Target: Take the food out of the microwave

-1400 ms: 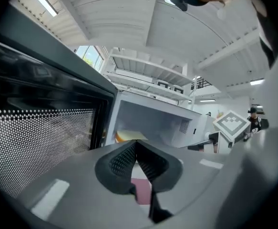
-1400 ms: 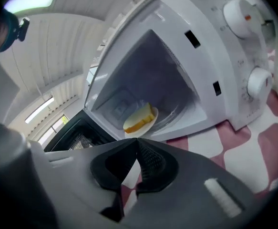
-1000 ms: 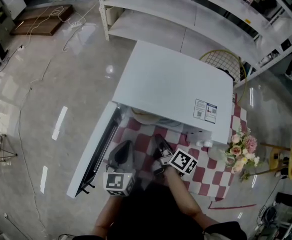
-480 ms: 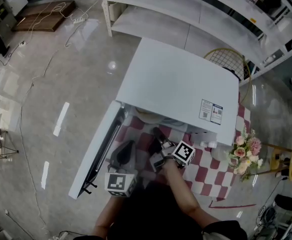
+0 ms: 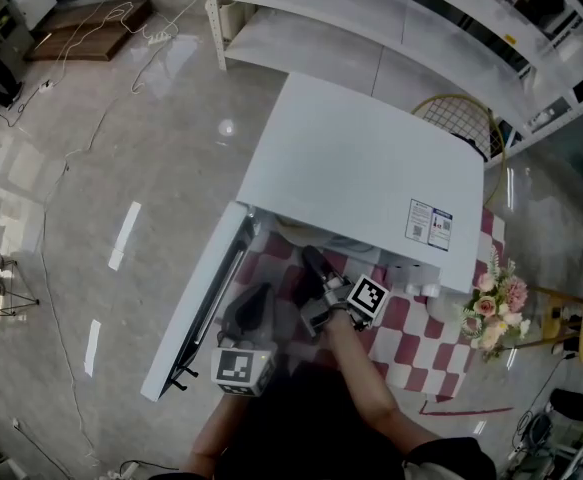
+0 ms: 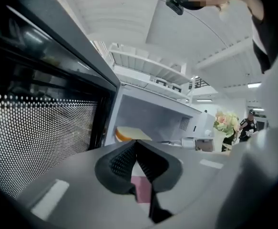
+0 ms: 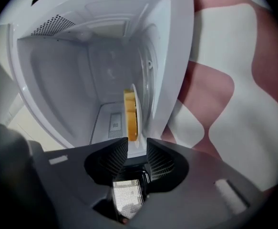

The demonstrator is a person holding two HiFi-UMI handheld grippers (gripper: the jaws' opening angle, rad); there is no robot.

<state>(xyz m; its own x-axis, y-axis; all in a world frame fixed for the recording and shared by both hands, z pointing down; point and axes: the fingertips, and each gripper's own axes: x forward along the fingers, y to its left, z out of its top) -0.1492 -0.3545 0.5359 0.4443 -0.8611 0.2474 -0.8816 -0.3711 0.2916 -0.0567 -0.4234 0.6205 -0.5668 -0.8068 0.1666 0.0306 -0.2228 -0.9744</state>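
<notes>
Reach stage of fetching food. White boxy microwave (image 5: 361, 183) stands on a red-and-white checked cloth (image 7: 210, 89), door (image 5: 196, 313) swung wide. Inside, a yellow-brown bread slice (image 7: 130, 116) lies on a white plate (image 7: 135, 90). The right gripper (image 7: 137, 144), jaws just spread wide, empty, lines up with the plate's rim. The left gripper (image 6: 135, 144) waits closed, empty, by the door. Next move likely: slide over the rim, then pinch. Compared with a second ago, the right gripper sits nearer the cavity and has rolled.
</notes>
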